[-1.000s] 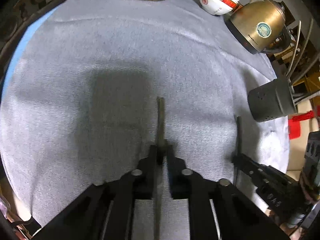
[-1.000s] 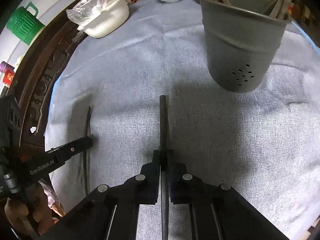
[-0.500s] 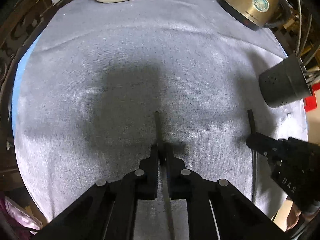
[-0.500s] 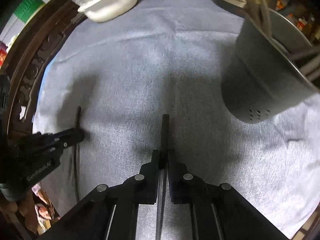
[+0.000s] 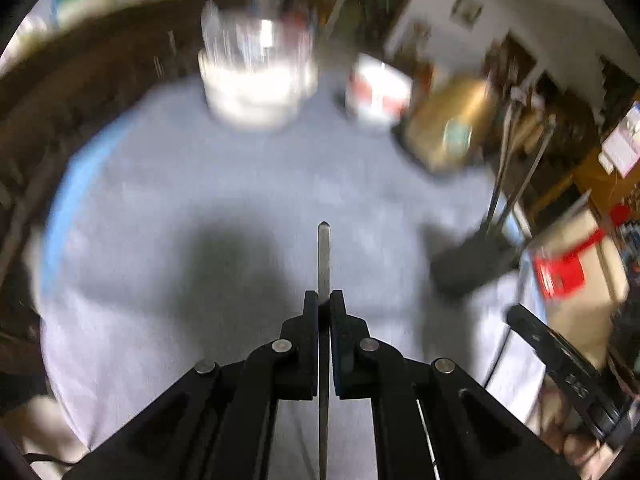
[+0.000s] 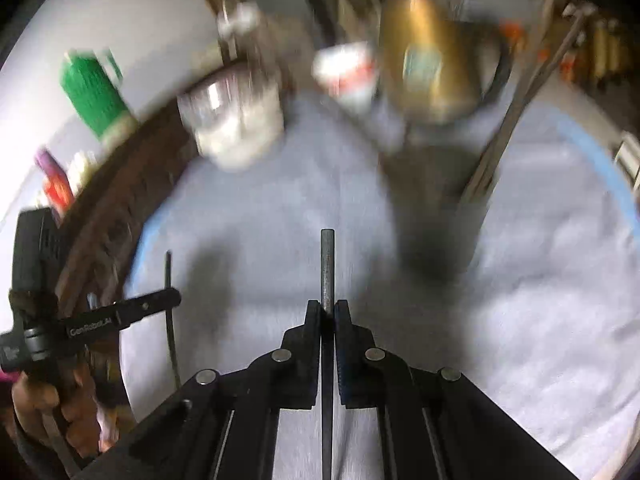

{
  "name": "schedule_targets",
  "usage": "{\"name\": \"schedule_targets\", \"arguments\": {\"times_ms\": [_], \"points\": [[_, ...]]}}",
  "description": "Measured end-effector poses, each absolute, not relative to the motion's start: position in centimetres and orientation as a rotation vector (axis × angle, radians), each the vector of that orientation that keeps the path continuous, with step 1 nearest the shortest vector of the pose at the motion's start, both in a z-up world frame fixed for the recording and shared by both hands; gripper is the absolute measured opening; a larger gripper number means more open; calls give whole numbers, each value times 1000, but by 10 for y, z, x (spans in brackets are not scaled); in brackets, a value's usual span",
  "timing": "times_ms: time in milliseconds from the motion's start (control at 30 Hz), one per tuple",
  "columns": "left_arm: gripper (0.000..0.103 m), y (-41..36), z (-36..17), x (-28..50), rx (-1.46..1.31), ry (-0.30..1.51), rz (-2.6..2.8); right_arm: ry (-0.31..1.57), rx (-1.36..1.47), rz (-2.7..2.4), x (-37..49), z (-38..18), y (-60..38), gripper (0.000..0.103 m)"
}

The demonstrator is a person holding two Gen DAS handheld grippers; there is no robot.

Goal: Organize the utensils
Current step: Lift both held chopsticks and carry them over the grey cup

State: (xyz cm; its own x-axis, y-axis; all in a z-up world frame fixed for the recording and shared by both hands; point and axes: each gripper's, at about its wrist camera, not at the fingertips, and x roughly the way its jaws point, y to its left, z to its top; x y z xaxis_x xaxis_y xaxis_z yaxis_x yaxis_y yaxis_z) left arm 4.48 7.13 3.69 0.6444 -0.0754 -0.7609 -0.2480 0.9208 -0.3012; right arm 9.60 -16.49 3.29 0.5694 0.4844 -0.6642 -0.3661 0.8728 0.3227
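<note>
1. Both claws are pinched on utensils: the left gripper (image 5: 324,300) has its black jaws pressed onto a thin dark metal chopstick (image 5: 323,256) with a pointed tip, and the right gripper (image 6: 328,308) clamps a second dark round-ended chopstick (image 6: 327,268). Each stick juts straight ahead past the fingertips, clear of the cloth.
2. Beneath them a round table with a dark carved wooden rim (image 6: 120,184) carries a grey-blue textured cloth (image 5: 200,184) over most of its top.
3. Near the table's far edge stands a brass-coloured kettle (image 5: 448,124), heavily blurred.
4. Beside it at the far edge sit a white dish holding a clear plastic bag (image 5: 256,92) and a white bowl with red markings (image 5: 380,92), both smeared by motion.
5. Toward the table's right edge in the left view stands a dark grey utensil holder (image 5: 472,264) with long metal utensils (image 5: 516,168) sticking up out of it; in the right view it lies just ahead and to the right of the held stick.
6. At the left edge of the right view, a hand (image 6: 52,408) grips the handle of the left claw, whose chopstick crosses its fingertips upright.
</note>
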Motion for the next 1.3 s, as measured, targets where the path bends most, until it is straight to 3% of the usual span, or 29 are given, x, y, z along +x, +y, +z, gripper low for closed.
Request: {"name": "schedule_targets", "arguments": {"times_ms": [167,267,1300], "points": [[5,57,73,30,-304,583,207,478,153,345,80,66,-182,7],[5,50,68,27,-276,497,223,405,121,297,80,65,-178,7],[8,64,73,-50,-345,445,229,361,89,325,-39,75,-211,8]]}}
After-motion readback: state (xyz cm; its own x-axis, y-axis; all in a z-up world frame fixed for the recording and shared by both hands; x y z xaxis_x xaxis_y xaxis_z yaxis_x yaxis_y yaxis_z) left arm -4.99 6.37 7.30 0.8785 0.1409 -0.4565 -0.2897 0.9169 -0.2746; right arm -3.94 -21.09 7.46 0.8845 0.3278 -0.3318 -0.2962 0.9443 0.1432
